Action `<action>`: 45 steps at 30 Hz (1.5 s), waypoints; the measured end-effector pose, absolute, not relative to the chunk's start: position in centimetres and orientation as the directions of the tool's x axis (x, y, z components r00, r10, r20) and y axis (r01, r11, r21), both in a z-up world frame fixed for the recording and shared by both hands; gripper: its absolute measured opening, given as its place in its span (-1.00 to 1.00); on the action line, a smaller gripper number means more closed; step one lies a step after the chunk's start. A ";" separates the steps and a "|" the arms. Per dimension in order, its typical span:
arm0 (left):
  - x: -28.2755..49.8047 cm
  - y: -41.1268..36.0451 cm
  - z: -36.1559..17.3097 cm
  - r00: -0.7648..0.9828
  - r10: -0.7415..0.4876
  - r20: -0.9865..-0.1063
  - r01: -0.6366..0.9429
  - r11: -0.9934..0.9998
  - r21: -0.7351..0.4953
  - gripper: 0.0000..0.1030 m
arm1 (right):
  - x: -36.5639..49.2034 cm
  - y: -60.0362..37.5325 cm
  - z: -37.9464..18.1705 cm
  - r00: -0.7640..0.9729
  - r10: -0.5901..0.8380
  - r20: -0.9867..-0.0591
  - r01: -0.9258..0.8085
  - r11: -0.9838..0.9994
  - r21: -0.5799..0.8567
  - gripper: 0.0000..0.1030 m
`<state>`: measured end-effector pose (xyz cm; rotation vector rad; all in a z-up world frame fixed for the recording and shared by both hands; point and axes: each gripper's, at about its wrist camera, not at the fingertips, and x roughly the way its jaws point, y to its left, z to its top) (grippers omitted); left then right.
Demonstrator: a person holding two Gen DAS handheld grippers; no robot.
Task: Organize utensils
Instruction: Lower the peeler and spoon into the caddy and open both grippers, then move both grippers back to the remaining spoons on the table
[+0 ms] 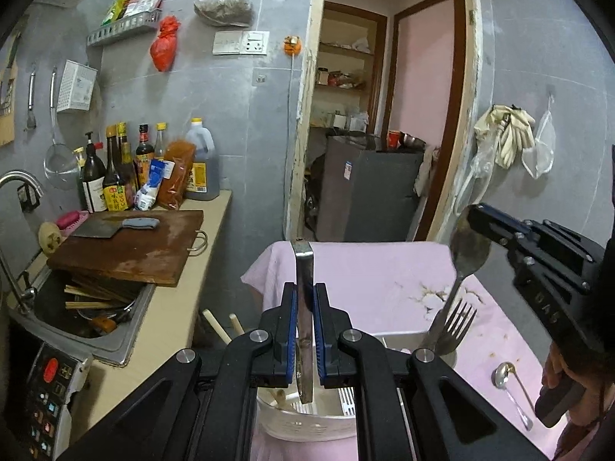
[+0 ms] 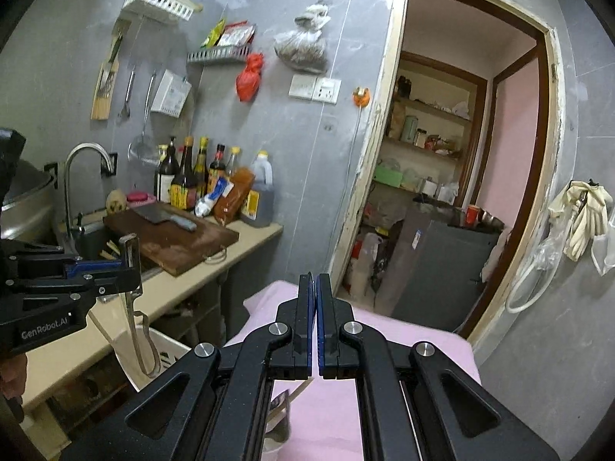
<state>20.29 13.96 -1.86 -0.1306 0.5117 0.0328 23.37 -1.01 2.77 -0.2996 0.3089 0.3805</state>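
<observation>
My left gripper (image 1: pixel 305 292) is shut on a flat metal utensil handle (image 1: pixel 303 269) and holds it upright over a white utensil holder (image 1: pixel 307 422) on the pink tablecloth (image 1: pixel 369 276). From the right wrist view the same utensil (image 2: pixel 132 269) hangs below the left gripper (image 2: pixel 115 265); its lower end looks like tongs or a peeler. A large spoon (image 1: pixel 467 246) and a fork (image 1: pixel 457 322) stand in the holder's metal compartment (image 1: pixel 403 340). A small spoon (image 1: pixel 509 380) lies on the cloth. My right gripper (image 2: pixel 316 280) is shut and seems empty, above the table.
A counter on the left carries a wooden cutting board (image 1: pixel 130 246) with a cleaver (image 1: pixel 119 226), sauce bottles (image 1: pixel 115 176) and a sink (image 1: pixel 77 307) full of dishes. Chopsticks (image 1: pixel 219 326) stick up beside the holder. A doorway (image 1: pixel 384 134) opens behind the table.
</observation>
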 end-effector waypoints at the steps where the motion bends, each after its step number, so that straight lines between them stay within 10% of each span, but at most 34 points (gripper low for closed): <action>1: 20.3 14.0 -2.1 0.870 -0.009 -0.494 -0.061 0.990 -0.126 -0.84 | 23.3 -0.9 2.5 0.880 0.315 -0.356 -0.408 0.884 -0.226 -0.96; 19: 20.7 14.6 -4.3 0.823 -0.096 -0.560 -0.028 0.978 -0.208 -0.80 | 24.7 -2.9 -1.2 0.788 0.408 -0.461 -0.466 0.885 -0.014 -0.91; 26: 20.1 15.3 -3.9 0.836 -0.133 -0.533 -0.027 0.959 -0.281 -0.24 | 24.4 -3.6 -0.8 0.788 0.427 -0.443 -0.466 0.884 0.024 -0.81; 37: 18.5 14.9 -2.2 0.886 -0.067 -0.459 -0.080 0.953 -0.293 0.65 | 22.5 -7.7 0.2 0.847 0.378 -0.374 -0.362 0.925 0.116 0.41; 45: 17.4 12.8 -1.0 0.921 -0.011 -0.389 -0.097 0.962 -0.255 0.98 | 20.5 -11.7 0.6 0.885 0.318 -0.341 -0.279 0.947 0.160 0.81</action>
